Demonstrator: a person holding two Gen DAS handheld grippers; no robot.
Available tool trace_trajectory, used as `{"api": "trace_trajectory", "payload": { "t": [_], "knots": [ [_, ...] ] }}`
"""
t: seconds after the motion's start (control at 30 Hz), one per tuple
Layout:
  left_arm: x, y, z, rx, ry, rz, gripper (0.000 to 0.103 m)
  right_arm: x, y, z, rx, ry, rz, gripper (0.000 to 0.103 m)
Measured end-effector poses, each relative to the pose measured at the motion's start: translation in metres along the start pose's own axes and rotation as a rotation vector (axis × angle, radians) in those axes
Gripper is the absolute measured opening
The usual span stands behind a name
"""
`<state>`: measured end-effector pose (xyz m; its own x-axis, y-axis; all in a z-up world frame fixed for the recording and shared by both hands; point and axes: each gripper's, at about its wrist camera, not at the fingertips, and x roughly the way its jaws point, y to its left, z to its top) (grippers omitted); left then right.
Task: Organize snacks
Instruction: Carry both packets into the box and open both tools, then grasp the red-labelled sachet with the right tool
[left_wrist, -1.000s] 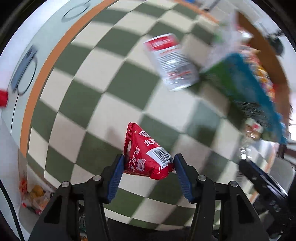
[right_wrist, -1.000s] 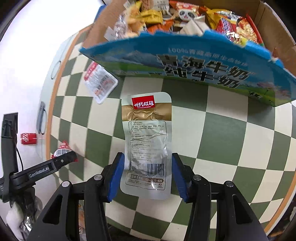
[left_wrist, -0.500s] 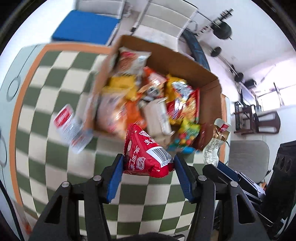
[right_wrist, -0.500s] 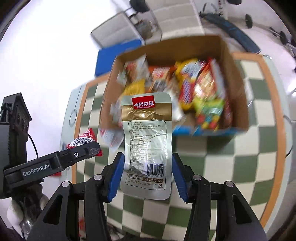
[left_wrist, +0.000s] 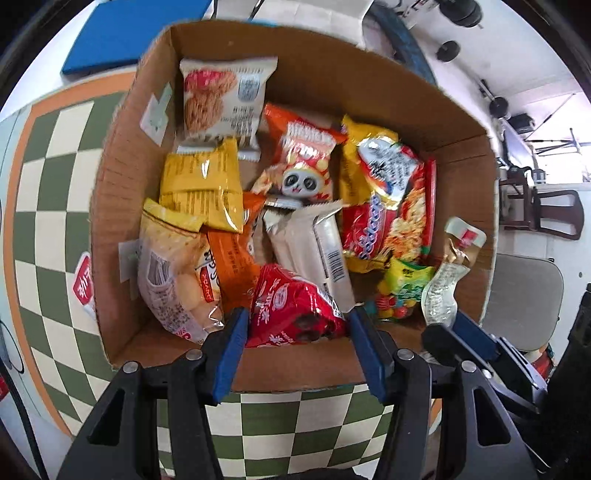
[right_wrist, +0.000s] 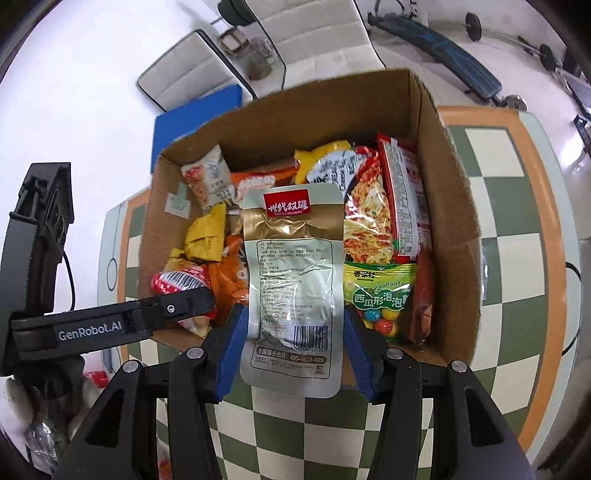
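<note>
Looking down through the left wrist camera, I see my left gripper poised over the near wall of the cardboard box, which sits on the green-and-cream checkered tablecloth. Its blue pads flank the red snack packet, and the jaws are opening a little with the packet between them; the left pad touches the wrapper and the right one sits at its barcode corner. Just outside the box's left wall a red-and-clear packet lies on the cloth, partly hidden by the cardboard. Inside the box, from left to right, I make out a clear bag of pale round buns, a yellow packet, an orange panda packet, a white bar wrapper, a red noodle bag and a green gumball bag.

Further right, at the box's right end, my right gripper holds the silver-and-gold pouch upright by its lower part, both blue pads pressed against its side edges, with the pouch's bottom edge hanging over the box's near wall. In the right wrist view the red packet shows at the left end of the box behind the other gripper's black body, and the gumball bag lies just right of the pouch.
</note>
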<state>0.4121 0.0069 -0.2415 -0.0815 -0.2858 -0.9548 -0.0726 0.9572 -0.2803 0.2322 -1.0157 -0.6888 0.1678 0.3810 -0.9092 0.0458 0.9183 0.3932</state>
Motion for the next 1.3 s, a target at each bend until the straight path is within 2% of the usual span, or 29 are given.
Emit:
{"api": "trace_trajectory", "payload": {
  "t": [0.1,0.17,0.2,0.23,0.27,0.3,0.43,0.53,0.67,0.77,0.8,0.9,0.97,1.07,1.13,1.2,1.3],
  "knots": [
    [0.009,0.0,0.001,0.004,0.021,0.005,0.055,0.006,-0.002,0.002,0.003,0.009,-0.005,0.057],
    [0.01,0.001,0.0,0.003,0.013,0.001,0.057,0.008,-0.003,0.004,0.0,0.009,-0.02,0.065],
    [0.01,0.001,-0.001,0.003,0.009,0.001,0.063,0.008,-0.003,0.004,0.0,0.011,-0.025,0.07],
    [0.009,0.001,-0.002,0.0,0.005,-0.001,0.079,0.009,-0.004,0.004,0.002,0.012,-0.034,0.073],
    [0.009,0.001,-0.003,-0.001,0.002,-0.009,0.087,0.009,-0.004,0.005,0.001,0.014,-0.039,0.081],
    [0.007,0.001,-0.005,-0.001,-0.004,-0.013,0.09,0.008,-0.005,0.004,0.001,0.015,-0.041,0.087],
    [-0.002,0.001,-0.011,0.008,-0.037,-0.01,0.091,0.006,-0.009,0.003,0.011,0.019,-0.06,0.089],
    [-0.017,0.003,-0.02,0.016,-0.093,0.001,0.091,0.002,-0.01,0.002,0.009,0.012,-0.065,0.089],
    [-0.044,0.017,-0.041,-0.011,-0.23,0.043,0.091,-0.004,-0.001,-0.003,-0.013,0.006,-0.051,0.089],
    [-0.069,0.043,-0.067,-0.07,-0.353,0.125,0.091,-0.007,0.017,-0.008,-0.055,0.008,-0.036,0.089],
    [-0.073,0.052,-0.074,-0.097,-0.371,0.147,0.091,-0.008,0.023,-0.01,-0.068,0.011,-0.032,0.089],
    [-0.089,0.093,-0.095,-0.208,-0.397,0.188,0.091,-0.008,0.057,-0.015,-0.139,0.037,-0.004,0.089],
    [-0.093,0.121,-0.106,-0.276,-0.393,0.176,0.091,-0.005,0.088,-0.018,-0.202,0.065,0.024,0.089],
    [-0.085,0.173,-0.116,-0.385,-0.32,0.077,0.091,0.003,0.138,-0.021,-0.292,0.1,0.052,0.089],
    [-0.074,0.211,-0.123,-0.479,-0.275,-0.021,0.091,0.014,0.178,-0.022,-0.367,0.126,0.056,0.089],
    [-0.065,0.243,-0.132,-0.553,-0.27,-0.06,0.091,0.026,0.208,-0.023,-0.417,0.15,0.057,0.089],
    [-0.049,0.276,-0.142,-0.64,-0.264,-0.059,0.091,0.06,0.267,-0.026,-0.523,0.225,0.028,0.089]
  ]
}}
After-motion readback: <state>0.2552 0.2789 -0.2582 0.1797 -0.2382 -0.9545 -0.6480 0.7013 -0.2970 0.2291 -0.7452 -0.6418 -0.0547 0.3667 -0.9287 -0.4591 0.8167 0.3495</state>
